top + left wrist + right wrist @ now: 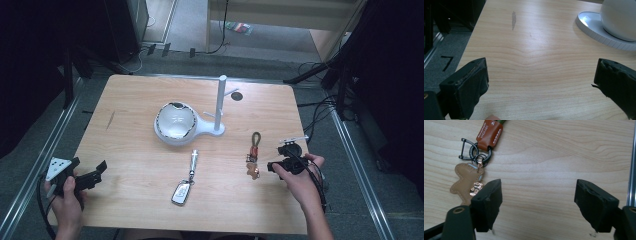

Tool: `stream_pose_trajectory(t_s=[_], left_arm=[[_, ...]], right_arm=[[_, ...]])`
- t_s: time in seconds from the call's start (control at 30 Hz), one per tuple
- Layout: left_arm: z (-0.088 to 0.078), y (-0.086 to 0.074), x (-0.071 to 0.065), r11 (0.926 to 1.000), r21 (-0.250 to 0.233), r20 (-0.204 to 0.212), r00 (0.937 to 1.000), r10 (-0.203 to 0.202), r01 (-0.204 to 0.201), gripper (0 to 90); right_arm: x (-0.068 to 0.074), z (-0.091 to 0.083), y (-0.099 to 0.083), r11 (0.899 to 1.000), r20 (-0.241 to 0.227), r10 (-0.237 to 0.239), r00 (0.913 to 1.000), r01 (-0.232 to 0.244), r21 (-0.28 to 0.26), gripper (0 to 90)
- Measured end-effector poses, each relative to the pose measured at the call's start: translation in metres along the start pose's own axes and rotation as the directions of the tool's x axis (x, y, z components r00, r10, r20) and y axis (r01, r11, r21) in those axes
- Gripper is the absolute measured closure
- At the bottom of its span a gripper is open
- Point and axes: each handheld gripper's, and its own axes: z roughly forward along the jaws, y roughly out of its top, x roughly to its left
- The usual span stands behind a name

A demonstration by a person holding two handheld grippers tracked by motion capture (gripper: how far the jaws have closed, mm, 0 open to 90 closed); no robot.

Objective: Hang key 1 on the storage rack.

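Observation:
A keychain (254, 155) with a brown leather strap (489, 132), dark metal rings and a tan animal charm (465, 180) lies flat on the wooden table, right of centre. My right gripper (278, 157) sits just to its right, near the table's right edge. In the right gripper view, the right gripper (537, 192) is open over bare wood, and its left jaw covers part of the charm. At the table's left front, my left gripper (97, 172) is held off the keychain; in its own view the left gripper (541, 72) is open with nothing between its jaws.
A white bowl (175, 122) rests on a white stand with an upright peg post (221, 100) at mid table. A silver car key fob (182, 192) on a metal chain lies at the front centre. A small dark disc (236, 96) sits near the back.

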Motion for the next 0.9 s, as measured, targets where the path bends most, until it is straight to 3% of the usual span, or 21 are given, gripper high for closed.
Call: stream_pose_trajectory(t_s=[0.03, 0.2, 0.27, 0.37, 0.5, 0.9], left_arm=[[0.0, 0.0, 0.0, 1.0, 0.002, 0.0, 1.0, 0.0, 0.0, 0.0], [0.0, 0.0, 0.001, 1.0, 0.0, 0.0, 1.0, -0.001, 0.001, 0.0], [0.0, 0.0, 0.001, 1.0, 0.001, 0.0, 1.0, 0.0, 0.0, 0.0], [0.0, 0.0, 0.001, 1.0, 0.001, 0.004, 1.0, -0.003, 0.003, 0.0], [0.0, 0.0, 0.001, 1.0, 0.001, 0.003, 1.0, -0.002, 0.002, 0.0], [0.0, 0.0, 0.0, 1.0, 0.001, 0.003, 1.0, 0.002, -0.002, 0.0]], right_arm=[[0.002, 0.0, 0.002, 1.0, -0.034, 0.015, 0.9993, -0.015, 0.008, 27.5], [0.006, 0.002, 0.006, 0.999, -0.038, 0.023, 0.999, -0.022, 0.034, 32.4], [0.01, 0.002, 0.01, 0.996, -0.066, 0.046, 0.9968, -0.04, 0.082, 35.9], [0.013, 0.004, 0.014, 0.994, -0.077, 0.035, 0.9964, -0.027, 0.108, 39.3], [0.017, 0.004, 0.018, 0.994, -0.062, 0.038, 0.9974, -0.032, 0.105, 40.6], [0.028, 0.011, 0.042, 0.993, -0.086, 0.065, 0.9941, -0.056, 0.109, 50.3]])
